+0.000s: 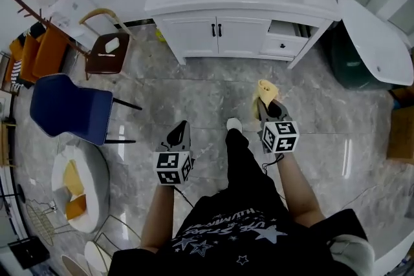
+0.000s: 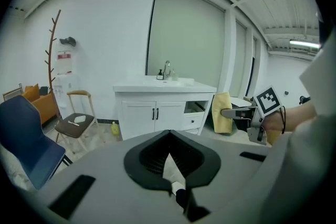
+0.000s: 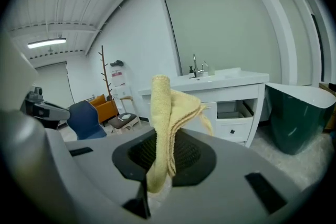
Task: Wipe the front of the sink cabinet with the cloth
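Observation:
The white sink cabinet (image 1: 220, 35) stands against the far wall, several steps ahead, with two doors and an upper right drawer (image 1: 284, 29) pulled open. My right gripper (image 1: 266, 103) is shut on a yellow cloth (image 1: 265, 92) that sticks up from its jaws. In the right gripper view the cloth (image 3: 165, 123) drapes in folds in front of the cabinet (image 3: 231, 107). My left gripper (image 1: 181, 126) is shut with nothing in it, level with the right one. The left gripper view shows the cabinet (image 2: 157, 115) ahead and the cloth (image 2: 222, 113) at the right.
A blue chair (image 1: 68, 106) and a brown chair (image 1: 107, 52) stand at the left by a coat rack. A small yellow bottle (image 1: 159, 35) sits at the cabinet's left foot. A dark green tub with a white lid (image 1: 372, 42) stands right of the cabinet.

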A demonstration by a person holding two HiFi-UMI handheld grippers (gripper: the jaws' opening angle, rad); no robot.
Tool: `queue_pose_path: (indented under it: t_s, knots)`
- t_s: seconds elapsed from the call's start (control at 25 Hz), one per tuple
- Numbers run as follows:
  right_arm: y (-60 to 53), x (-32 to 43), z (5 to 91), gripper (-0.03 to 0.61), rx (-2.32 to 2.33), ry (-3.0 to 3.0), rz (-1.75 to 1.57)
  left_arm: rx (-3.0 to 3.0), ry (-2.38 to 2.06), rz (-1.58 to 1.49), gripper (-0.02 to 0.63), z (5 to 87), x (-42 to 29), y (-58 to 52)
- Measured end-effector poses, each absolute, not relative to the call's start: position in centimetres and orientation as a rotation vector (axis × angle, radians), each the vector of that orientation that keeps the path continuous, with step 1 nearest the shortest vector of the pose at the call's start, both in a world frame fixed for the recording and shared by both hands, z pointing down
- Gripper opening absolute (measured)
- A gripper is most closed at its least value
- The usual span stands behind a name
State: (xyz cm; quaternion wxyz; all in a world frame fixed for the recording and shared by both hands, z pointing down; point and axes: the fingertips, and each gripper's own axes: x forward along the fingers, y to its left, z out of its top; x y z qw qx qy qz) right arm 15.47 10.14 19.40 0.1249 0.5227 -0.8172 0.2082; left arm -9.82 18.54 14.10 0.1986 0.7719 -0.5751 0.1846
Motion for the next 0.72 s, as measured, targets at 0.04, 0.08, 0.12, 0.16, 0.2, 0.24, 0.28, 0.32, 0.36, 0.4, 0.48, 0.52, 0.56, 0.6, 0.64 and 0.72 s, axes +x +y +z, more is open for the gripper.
queue_pose_path:
  t_s: [0.04,0.08,0.12,0.16,0.2,0.24,0.28,0.32,0.36,0.4,0.48,0.52,0.56,0.6,0.64,0.72]
  knots:
    - [7.8,15.5,20.1,0.061,1.509,-2.376,0.619,2.137,-1.605,0.527,0.015,14.8,-9.6,16.5]
    - [5.6,15.7,20.9,0.061,1.492,-2.37,0.632,2.114,-1.603,0.538,0.015,15.6,-9.4,14.5]
    - [3.4,15.8,21.7,0.061,1.473,-2.359,0.647,2.092,-1.602,0.548,0.015,16.2,-9.2,12.5]
    - [1.3,16.0,22.5,0.061,1.457,-2.347,0.662,2.069,-1.603,0.555,0.015,16.8,-9.0,10.5]
    - [-0.7,16.2,23.2,0.061,1.444,-2.334,0.676,2.046,-1.606,0.558,0.015,17.2,-8.8,8.4]
    - [-2.8,16.5,23.6,0.061,1.433,-2.326,0.687,2.028,-1.609,0.557,0.015,17.4,-8.7,6.3]
    - [-4.8,16.6,24.0,0.061,1.423,-2.321,0.695,2.018,-1.612,0.555,0.015,17.5,-8.4,4.3]
    - [-6.8,16.7,24.3,0.061,1.412,-2.32,0.7,2.015,-1.616,0.557,0.015,17.5,-8.2,2.2]
    - [-8.6,16.8,24.6,0.061,1.401,-2.319,0.703,2.017,-1.622,0.56,0.015,17.5,-8.0,0.3]
    - [-10.4,16.7,25.0,0.061,1.388,-2.319,0.702,2.02,-1.63,0.561,0.015,17.5,-7.9,-1.6]
    - [-13.5,16.2,25.9,0.061,1.359,-2.324,0.687,2.017,-1.65,0.549,0.015,17.7,-7.8,-4.9]
    - [-14.9,15.8,26.3,0.061,1.345,-2.328,0.676,2.011,-1.66,0.537,0.015,17.8,-7.9,-6.3]
    - [-16.1,15.3,26.7,0.061,1.333,-2.333,0.667,2.004,-1.668,0.525,0.015,18.1,-8.0,-7.5]
    - [-17.2,14.8,27.1,0.061,1.324,-2.338,0.661,1.998,-1.674,0.518,0.015,18.3,-8.2,-8.5]
    - [-18.1,14.1,27.4,0.061,1.318,-2.343,0.66,1.993,-1.679,0.514,0.015,18.6,-8.4,-9.4]
    - [-19.4,12.9,28.2,0.061,1.31,-2.351,0.661,1.984,-1.684,0.508,0.015,19.2,-8.8,-10.7]
